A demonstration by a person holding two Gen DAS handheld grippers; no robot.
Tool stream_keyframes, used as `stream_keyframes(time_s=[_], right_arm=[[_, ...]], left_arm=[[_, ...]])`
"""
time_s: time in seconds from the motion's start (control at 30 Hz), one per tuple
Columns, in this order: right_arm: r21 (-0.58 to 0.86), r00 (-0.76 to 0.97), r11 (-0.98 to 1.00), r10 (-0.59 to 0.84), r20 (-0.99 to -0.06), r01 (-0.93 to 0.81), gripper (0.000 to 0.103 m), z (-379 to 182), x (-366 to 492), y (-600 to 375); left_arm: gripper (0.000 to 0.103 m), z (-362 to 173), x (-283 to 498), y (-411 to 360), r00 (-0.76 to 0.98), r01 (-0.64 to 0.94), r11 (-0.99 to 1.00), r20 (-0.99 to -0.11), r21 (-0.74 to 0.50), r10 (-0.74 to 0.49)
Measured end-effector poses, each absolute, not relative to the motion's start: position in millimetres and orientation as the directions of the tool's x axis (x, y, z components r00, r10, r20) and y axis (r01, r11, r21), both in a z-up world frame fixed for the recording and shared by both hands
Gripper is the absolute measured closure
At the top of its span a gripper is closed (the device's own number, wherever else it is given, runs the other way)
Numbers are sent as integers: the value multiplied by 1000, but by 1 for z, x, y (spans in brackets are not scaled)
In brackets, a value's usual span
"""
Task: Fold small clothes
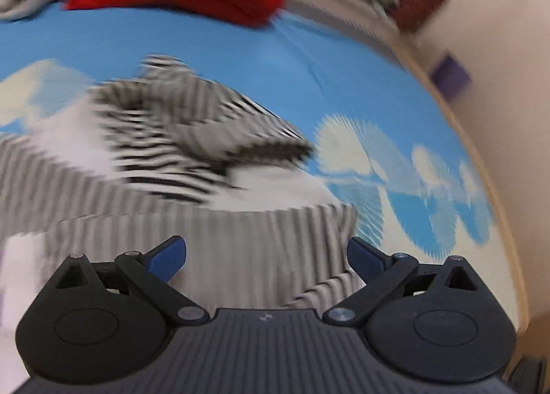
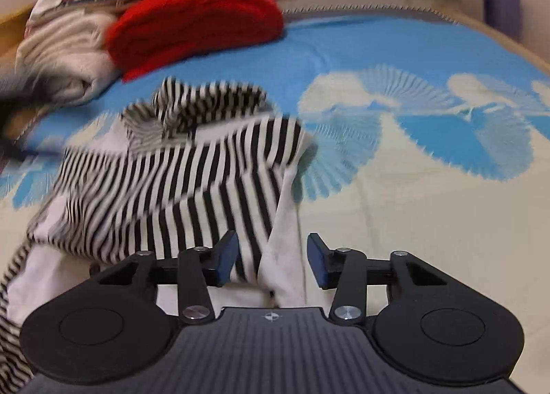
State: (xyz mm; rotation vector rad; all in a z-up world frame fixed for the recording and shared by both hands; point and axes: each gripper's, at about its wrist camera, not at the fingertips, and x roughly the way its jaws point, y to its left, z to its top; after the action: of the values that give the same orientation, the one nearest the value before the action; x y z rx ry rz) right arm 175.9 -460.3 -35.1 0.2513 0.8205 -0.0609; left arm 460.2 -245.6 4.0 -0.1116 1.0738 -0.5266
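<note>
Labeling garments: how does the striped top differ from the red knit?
The striped top is black-and-white, thin and lies crumpled near the grippers; the red knit is plain red, thick and folded into a bundle farther back. Both rest on the blue bedspread.

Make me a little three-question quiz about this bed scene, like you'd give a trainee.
1. True or false: the right claw is clamped shut on the striped garment.
2. What lies just beyond the striped garment, towards the head of the bed? A) a green towel B) a folded red knit C) a pair of shoes
3. Fill in: the bed cover is mostly ____ with pale cloud-like shapes.

Key
1. False: its blue pads stand apart, with a white part of the garment lying between them.
2. B
3. blue
</note>
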Motion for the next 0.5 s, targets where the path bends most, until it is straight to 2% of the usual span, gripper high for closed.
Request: stream_keyframes(time_s=[0.13,0.23,0.33,0.37,0.4,0.43,0.47,0.5], right_arm=[[97,655,994,46,-754,42,52,-48,183,-437],[84,653,996,63,-755,1,53,-60,182,-432],[8,675,1000,21,-737,-23,56,-69,185,-426],[0,687,1000,19,-727,-28,58,-70,186,-425],[-4,700,1000,17,-714,-28,75,-69,187,-424],[2,716,999,30,-698,-39,96,-69,189,-424],[33,744,998,56,-666,-45,96,-66,187,-428],[73,756,997,63,-651,-20,96,-62,186,-435]], left_arm=[[3,-17,472,-325,316,441,868,-865,-229,-389],[3,-33,473,-355,302,482,859,-888,-172,-347],[3,-47,475,-381,289,531,841,-910,-107,-298],[7,-52,477,-387,289,545,834,-914,-88,-286],[17,-56,479,-394,288,566,821,-916,-73,-280],[61,-60,479,-402,285,608,791,-913,-63,-292],[100,-64,481,-409,279,635,771,-916,-48,-287],[99,-66,482,-414,289,639,769,-918,-27,-272]])
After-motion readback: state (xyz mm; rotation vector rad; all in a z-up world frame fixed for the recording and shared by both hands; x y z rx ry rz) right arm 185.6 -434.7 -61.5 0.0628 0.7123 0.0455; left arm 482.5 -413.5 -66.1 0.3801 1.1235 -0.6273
